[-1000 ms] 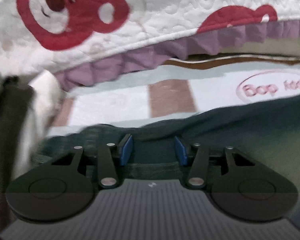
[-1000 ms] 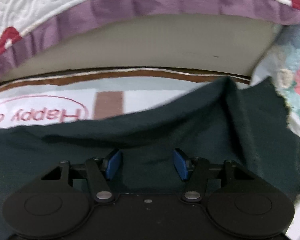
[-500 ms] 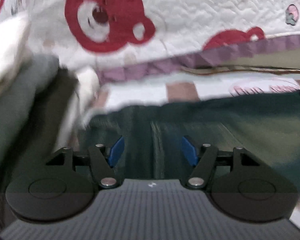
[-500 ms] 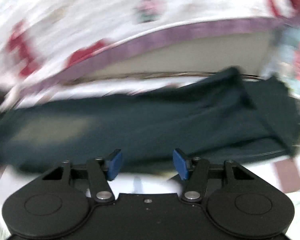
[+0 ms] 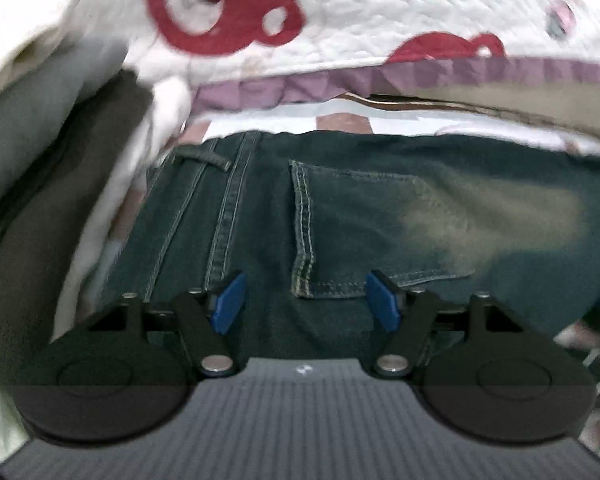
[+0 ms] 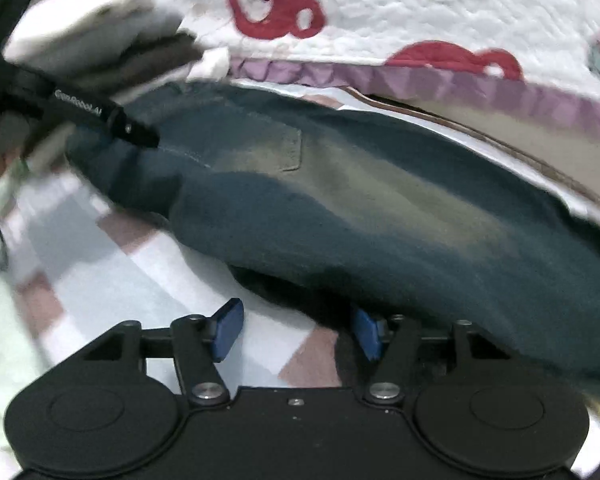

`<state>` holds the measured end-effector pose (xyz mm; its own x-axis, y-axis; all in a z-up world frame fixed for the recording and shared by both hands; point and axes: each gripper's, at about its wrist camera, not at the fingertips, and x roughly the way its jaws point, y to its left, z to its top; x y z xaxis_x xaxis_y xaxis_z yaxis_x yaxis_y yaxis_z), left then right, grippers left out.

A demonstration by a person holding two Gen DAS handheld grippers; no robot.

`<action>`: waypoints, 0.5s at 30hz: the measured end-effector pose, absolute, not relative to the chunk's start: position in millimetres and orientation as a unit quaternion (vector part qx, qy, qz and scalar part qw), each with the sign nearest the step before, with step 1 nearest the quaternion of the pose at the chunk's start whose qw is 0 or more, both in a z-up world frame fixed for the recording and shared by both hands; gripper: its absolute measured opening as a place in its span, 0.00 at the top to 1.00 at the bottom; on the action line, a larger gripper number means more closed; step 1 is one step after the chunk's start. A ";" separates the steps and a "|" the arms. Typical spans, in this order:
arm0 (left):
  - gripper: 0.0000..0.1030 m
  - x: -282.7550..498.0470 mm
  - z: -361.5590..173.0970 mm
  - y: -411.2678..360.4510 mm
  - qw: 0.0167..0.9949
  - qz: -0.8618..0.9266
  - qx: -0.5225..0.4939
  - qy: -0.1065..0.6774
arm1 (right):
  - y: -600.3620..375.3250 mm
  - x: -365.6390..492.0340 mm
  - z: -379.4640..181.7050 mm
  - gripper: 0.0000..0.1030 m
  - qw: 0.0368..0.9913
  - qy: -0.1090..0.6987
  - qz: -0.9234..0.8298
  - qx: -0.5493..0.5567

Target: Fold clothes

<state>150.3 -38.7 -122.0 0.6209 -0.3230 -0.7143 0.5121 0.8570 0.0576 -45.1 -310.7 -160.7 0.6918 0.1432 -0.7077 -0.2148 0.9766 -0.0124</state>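
**Jeans laid out, fold yet to start**

Your left gripper (image 5: 306, 300) hovers over the jeans (image 5: 380, 216) near the back pocket (image 5: 364, 232), jaws just opened, nothing between them. Your right gripper (image 6: 296, 330), also apart, sits at the near hem. Next: clamp both edges.

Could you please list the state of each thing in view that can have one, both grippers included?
jeans: spread flat on the bedsheet, back pocket up, not held.
left gripper: open over the waistband end, its jaws have just been opening, nothing clamped.
right gripper: open at the jeans' near edge, its jaws have just been opening, nothing gripped.
bear quilt: bunched behind the jeans.
folded clothes: stacked beside the waistband.
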 end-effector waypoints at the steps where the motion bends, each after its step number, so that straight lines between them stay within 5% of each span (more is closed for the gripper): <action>1: 0.33 149.8 -126.7 -40.2 0.892 -0.237 0.147 0.355 | -307.1 -44.6 -157.7 0.38 0.923 0.370 0.092 -0.058; 7: 0.33 159.6 -124.5 -45.2 0.896 -0.222 0.161 0.350 | -289.1 -55.7 -126.1 0.39 0.950 0.288 0.062 -0.102; 15: 0.23 176.3 -127.5 -33.1 0.902 -0.198 0.140 0.358 | -304.2 -32.5 -135.5 0.37 0.930 0.358 0.071 -0.043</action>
<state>176.3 -33.1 -127.5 0.6652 -0.2568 -0.7011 0.4580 0.8819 0.1114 -32.5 -304.2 -135.5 0.7334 0.1019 -0.6721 -0.1634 0.9861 -0.0287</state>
